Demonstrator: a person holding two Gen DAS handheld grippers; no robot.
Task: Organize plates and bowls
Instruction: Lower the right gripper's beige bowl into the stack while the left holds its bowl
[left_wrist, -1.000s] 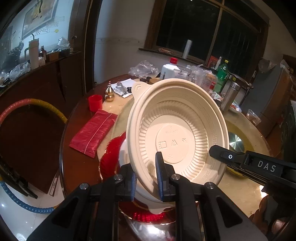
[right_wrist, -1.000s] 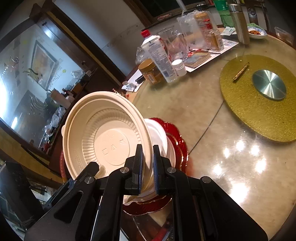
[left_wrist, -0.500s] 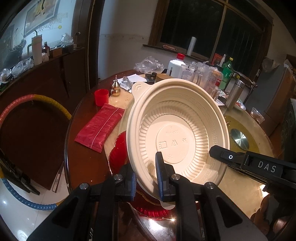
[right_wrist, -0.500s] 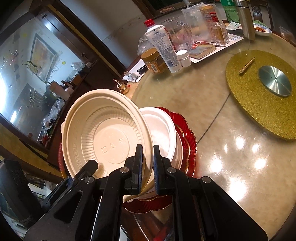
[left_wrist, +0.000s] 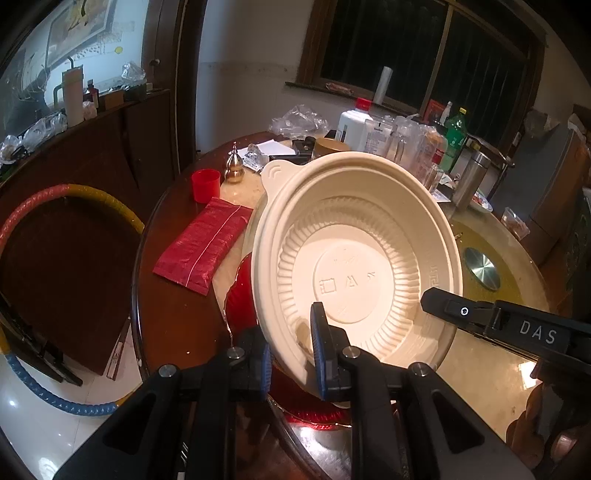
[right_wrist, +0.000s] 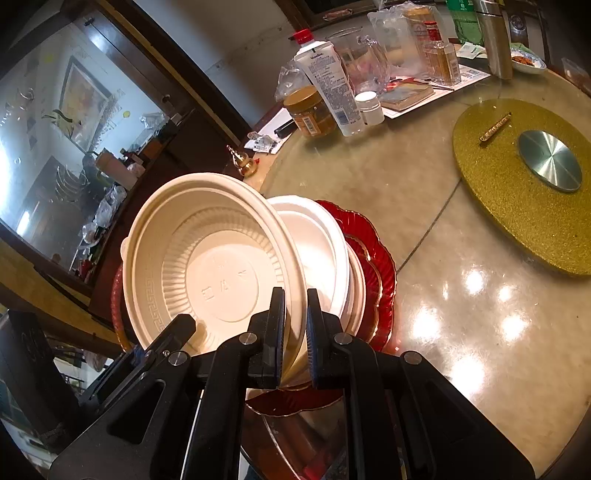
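A large cream plastic bowl (left_wrist: 354, 258) (right_wrist: 207, 258) hangs tilted above a stack near the table's near edge. My left gripper (left_wrist: 291, 354) is shut on the bowl's near rim, one pad inside and one outside. My right gripper (right_wrist: 295, 332) is shut on the rim at another spot; it shows in the left wrist view as a black finger (left_wrist: 461, 310) at the bowl's right. Below the bowl sit a white bowl (right_wrist: 317, 240) and red scalloped plates (right_wrist: 373, 254) (left_wrist: 240, 295), partly hidden by the raised bowl.
A red packet (left_wrist: 203, 247), a red cup (left_wrist: 205, 184) and a small brass gourd (left_wrist: 234, 166) lie left of the stack. Bottles, jars and bags (right_wrist: 332, 92) crowd the far side. A gold turntable (right_wrist: 517, 192) with a steel disc sits to the right. A hoop (left_wrist: 55, 199) leans by the cabinet.
The cream bowl, held by both grippers, has lifted a little off the stack, so more of the white bowl and red plates shows beneath it. Both grips are unchanged.
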